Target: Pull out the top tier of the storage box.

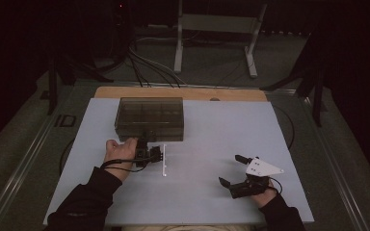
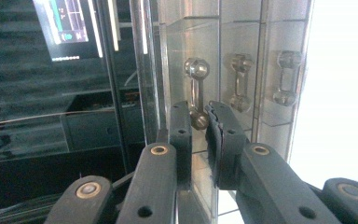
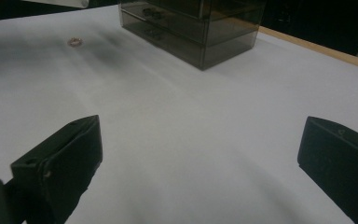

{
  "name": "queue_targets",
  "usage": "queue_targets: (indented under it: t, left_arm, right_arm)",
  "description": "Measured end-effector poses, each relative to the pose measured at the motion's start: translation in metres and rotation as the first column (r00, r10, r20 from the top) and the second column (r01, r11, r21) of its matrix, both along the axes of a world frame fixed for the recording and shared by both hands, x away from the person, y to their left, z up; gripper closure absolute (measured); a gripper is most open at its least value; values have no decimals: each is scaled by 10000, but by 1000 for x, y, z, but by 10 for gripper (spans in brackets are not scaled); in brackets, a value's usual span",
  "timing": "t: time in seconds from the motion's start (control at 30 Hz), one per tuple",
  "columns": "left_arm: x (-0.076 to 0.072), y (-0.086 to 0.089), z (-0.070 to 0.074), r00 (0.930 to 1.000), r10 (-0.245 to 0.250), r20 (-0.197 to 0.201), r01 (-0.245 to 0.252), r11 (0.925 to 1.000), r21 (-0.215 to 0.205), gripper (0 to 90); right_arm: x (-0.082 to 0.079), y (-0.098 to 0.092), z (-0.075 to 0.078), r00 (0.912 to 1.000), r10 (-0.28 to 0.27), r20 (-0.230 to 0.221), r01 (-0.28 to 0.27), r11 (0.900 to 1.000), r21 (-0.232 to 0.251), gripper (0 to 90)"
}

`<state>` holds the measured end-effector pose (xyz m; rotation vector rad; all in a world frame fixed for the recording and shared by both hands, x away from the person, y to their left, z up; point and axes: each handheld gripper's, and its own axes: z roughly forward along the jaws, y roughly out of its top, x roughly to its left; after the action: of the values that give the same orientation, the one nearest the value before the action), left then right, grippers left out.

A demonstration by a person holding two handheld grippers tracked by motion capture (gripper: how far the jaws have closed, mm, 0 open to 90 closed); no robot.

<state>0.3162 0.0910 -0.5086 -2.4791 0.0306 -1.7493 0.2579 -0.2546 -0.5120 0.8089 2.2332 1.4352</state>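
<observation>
Left gripper [image 2: 198, 122] pinches the drawer handle [image 2: 196, 93] of the smoky box [image 1: 149, 118] to pull; right gripper [image 3: 200, 154] rests spread on the worktop [image 1: 212, 144].

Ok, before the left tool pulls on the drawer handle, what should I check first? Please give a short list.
1. Left tool shut on the drawer handle: ok, its jaws sit on both sides of one end.
2. The other two handles free of the jaws: ok.
3. Drawer box held steady: not ok, the right tool rests open on the table, apart from the box.
4. Room on the table for the drawer to slide out: ok, the surface in front looks bare.
5. What is in the drawer: cannot tell, the walls are dark.
</observation>
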Motion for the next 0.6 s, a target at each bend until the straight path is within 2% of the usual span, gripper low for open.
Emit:
queue_targets:
  t: [0.4,0.6]
  left_arm:
    - [-5,0,-2,9999,-65,88,64,9999,159,805]
    - [-5,0,-1,10000,-62,17,61,9999,107,803]
  right_arm:
    - [0,0,0,10000,11,-25,-11,10000,-3,0]
    - [0,0,0,10000,12,-25,-12,10000,-6,0]
